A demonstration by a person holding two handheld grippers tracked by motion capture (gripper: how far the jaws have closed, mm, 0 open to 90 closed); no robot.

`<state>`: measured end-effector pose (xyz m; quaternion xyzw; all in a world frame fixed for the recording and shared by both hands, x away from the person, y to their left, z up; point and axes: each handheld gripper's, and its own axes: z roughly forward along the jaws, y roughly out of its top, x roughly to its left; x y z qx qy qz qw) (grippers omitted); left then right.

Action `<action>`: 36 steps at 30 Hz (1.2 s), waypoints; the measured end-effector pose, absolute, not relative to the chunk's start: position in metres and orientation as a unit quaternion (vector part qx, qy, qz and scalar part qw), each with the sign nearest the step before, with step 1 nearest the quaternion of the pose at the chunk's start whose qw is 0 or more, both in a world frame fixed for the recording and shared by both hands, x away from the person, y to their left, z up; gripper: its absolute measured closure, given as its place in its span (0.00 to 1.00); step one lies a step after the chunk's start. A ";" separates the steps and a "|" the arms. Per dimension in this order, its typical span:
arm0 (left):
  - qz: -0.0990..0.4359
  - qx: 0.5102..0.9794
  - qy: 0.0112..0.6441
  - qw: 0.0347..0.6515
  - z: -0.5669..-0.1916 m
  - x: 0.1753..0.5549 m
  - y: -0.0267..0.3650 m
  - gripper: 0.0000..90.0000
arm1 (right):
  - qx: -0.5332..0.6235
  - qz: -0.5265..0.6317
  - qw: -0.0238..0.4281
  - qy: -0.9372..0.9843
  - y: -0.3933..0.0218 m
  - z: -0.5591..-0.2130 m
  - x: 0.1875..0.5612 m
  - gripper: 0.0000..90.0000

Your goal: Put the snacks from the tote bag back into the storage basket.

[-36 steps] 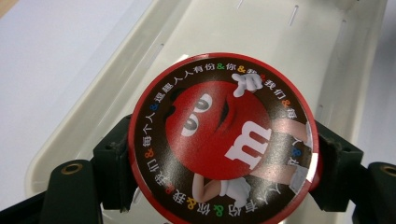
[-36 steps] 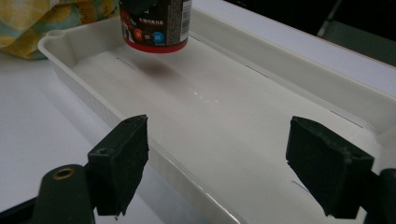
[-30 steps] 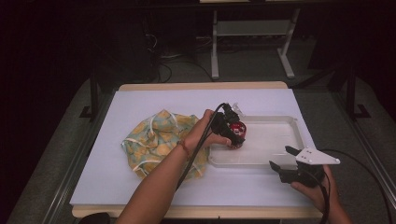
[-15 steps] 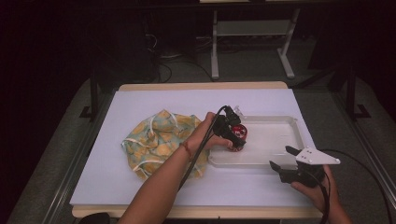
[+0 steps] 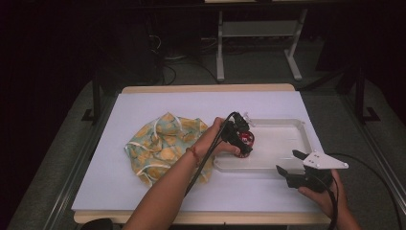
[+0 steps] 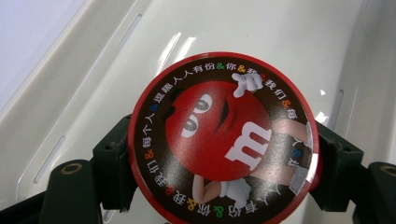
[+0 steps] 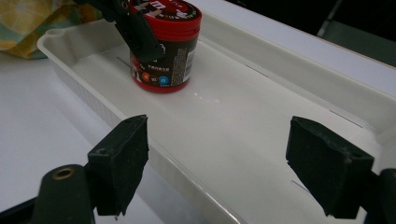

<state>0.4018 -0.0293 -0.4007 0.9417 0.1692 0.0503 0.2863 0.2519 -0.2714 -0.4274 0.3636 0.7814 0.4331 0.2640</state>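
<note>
- Right now the red candy tub (image 7: 164, 46) stands upright on the floor of the white tray (image 7: 299, 93), at the end nearest the yellow patterned cloth (image 5: 163, 146).
- Both jaws of the left gripper (image 6: 224, 163) clamp its sides just under the lid.
- To set it down well, I judge it best to confirm the base sits flat, spread the jaws evenly, then lift straight up so the tub does not tip.
- Meanwhile the right gripper (image 7: 233, 165) waits wide and empty at the tray's near rim; best kept there.

Glossy plastic tray (image 7: 261, 154), probably smooth
</note>
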 end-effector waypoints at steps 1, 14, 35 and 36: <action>0.049 0.941 0.171 0.287 -0.401 0.402 -0.029 0.27 | 0.363 0.433 0.264 0.781 -0.271 -0.427 0.252 0.23; 0.061 0.944 0.172 0.273 -0.402 0.400 -0.031 0.26 | 0.361 0.432 0.265 0.783 -0.271 -0.428 0.252 0.23; 0.075 0.937 0.178 0.291 -0.389 0.397 -0.024 0.22 | 0.362 0.431 0.263 0.783 -0.270 -0.428 0.252 0.23; 0.076 0.937 0.179 0.292 -0.388 0.396 -0.023 0.22 | 0.362 0.431 0.263 0.783 -0.270 -0.428 0.252 0.23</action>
